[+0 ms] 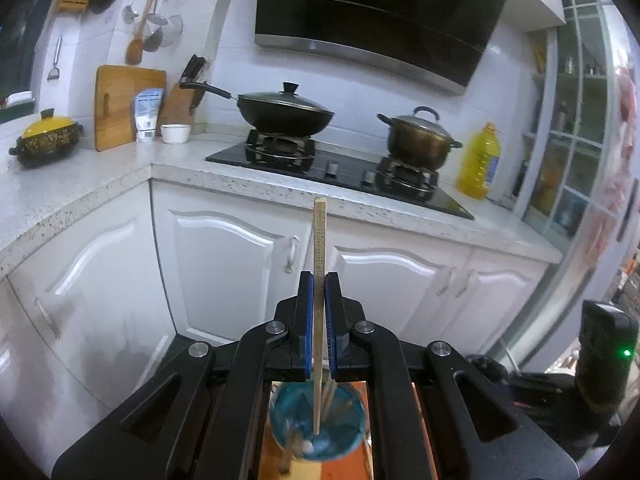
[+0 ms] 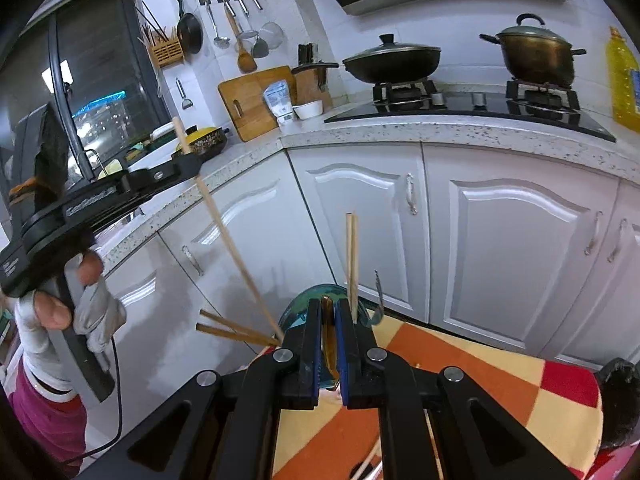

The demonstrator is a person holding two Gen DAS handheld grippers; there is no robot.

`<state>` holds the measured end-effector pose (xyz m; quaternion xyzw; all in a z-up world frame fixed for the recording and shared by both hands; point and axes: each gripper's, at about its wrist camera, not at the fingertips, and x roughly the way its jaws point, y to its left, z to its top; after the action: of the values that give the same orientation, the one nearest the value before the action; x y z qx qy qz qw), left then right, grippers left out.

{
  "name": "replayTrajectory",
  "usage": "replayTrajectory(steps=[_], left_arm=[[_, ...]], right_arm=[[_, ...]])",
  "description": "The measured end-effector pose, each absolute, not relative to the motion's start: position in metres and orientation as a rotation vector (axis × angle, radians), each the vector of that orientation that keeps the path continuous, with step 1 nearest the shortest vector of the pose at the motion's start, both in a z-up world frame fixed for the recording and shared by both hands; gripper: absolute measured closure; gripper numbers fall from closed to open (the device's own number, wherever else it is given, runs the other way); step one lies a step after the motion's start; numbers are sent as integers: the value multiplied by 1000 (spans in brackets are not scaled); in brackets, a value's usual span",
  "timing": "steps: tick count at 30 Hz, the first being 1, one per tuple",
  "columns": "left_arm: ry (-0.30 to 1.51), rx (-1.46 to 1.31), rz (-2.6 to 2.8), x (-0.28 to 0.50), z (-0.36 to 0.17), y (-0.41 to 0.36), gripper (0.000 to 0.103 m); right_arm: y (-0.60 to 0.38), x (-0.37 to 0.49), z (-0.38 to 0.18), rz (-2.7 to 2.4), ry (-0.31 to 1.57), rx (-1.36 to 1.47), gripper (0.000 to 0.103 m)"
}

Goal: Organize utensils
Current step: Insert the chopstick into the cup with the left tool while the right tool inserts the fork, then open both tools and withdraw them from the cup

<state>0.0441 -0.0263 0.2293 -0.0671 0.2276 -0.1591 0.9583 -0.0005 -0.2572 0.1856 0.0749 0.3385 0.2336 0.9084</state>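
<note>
My left gripper is shut on a wooden chopstick, held upright with its lower tip inside a blue glass cup. In the right wrist view the same left gripper holds that chopstick slanting down into the cup. My right gripper is shut on the blue cup's rim. Several chopsticks and a metal utensil stand in the cup. Two more chopsticks stick out to the cup's left.
The cup stands on an orange, yellow and red checked surface. White cabinet doors and a speckled counter lie ahead. A wok, a pot and an oil bottle are on the counter.
</note>
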Motion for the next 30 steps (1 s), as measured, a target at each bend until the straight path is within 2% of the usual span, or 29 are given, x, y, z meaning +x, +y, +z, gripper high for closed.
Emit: replayTrajectory(steps=[14,30], left_arm=[[586,-102,-351,104,171,-16,99],[778,-87,-434,105,108,-19,99]], right_arm=[[-234,34,124,519,838,169,97],[-234,44,74,501,965,208,97]])
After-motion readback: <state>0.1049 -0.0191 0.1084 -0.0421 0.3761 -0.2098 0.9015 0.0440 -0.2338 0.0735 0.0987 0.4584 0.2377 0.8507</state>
